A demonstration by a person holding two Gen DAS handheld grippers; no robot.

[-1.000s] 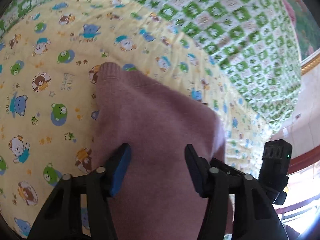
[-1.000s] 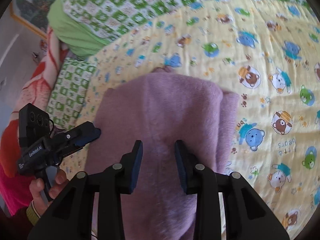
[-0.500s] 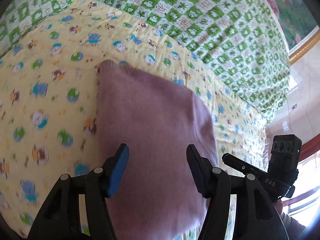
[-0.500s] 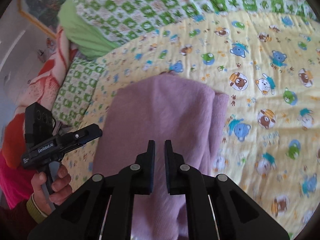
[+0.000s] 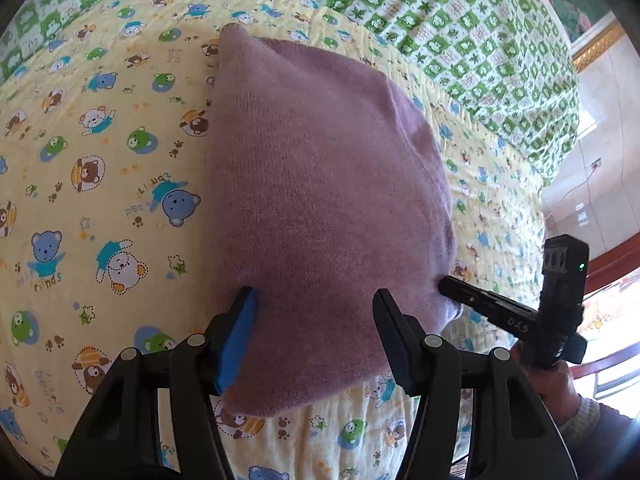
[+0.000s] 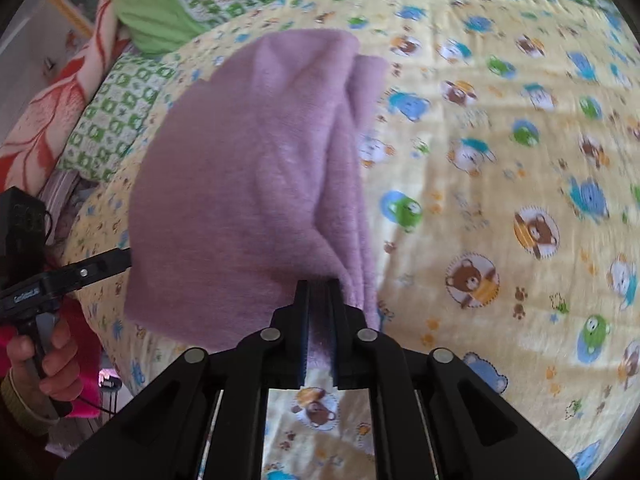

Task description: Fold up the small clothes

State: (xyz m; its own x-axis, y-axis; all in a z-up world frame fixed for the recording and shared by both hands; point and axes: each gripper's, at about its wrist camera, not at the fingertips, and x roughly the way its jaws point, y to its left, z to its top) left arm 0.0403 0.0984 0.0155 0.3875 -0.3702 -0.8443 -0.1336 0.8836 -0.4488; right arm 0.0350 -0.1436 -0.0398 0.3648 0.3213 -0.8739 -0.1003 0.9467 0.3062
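Note:
A folded purple knit garment lies on the yellow bear-print sheet. My left gripper is open, its fingers straddling the garment's near end without closing on it. My right gripper is shut on the garment's near edge and lifts that edge, so layers hang in folds on the right side. In the left wrist view the right gripper touches the garment's right corner. In the right wrist view the left gripper sits at the garment's left edge.
A green checked quilt covers the bed beyond the sheet. A green pillow and a red patterned blanket lie at the far left in the right wrist view. The bed edge and floor are on the right.
My right gripper closed from open onto the garment's near edge and raised it. My left gripper stayed open and drew back toward the garment's near end.

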